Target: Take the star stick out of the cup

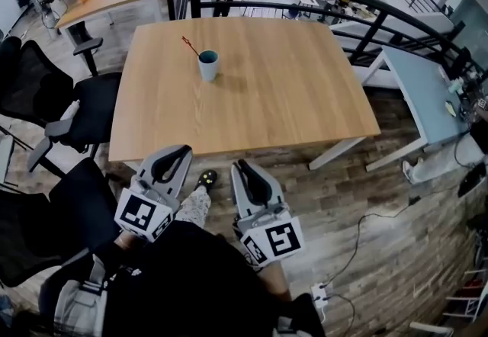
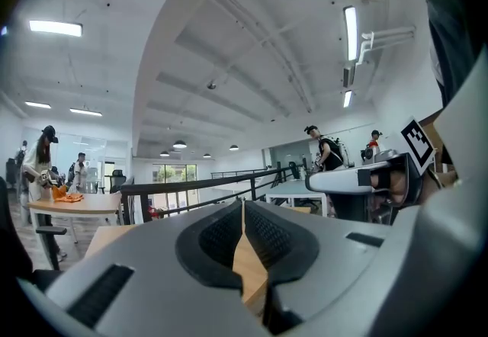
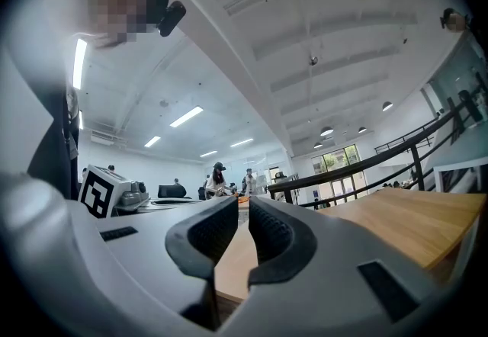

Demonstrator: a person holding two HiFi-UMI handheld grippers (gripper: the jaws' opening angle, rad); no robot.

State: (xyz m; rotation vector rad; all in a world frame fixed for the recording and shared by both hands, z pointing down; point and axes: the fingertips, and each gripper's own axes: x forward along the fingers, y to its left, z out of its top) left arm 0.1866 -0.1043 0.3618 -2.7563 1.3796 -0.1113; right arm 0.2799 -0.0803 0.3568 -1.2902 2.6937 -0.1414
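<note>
Left gripper (image 1: 185, 149) hangs low by the person's lap, short of the table's near edge, its ribbed black pads pressed together at the tips on nothing. The right gripper (image 1: 239, 165) sits beside it, its pads a narrow slit apart and empty too.

Far across the pale wooden table (image 1: 305, 99), the star stick (image 1: 191, 46) stands in a small teal cup (image 1: 208, 66), leaning out to the upper left. It is thin, red and straight; the star itself is too small to make out.

It is probably very light and stiff, so a gentle pinch on the bare shaft above the rim should do. The tapered cup looks light and may slide or tip on the smooth tabletop unless it is steadied.
</note>
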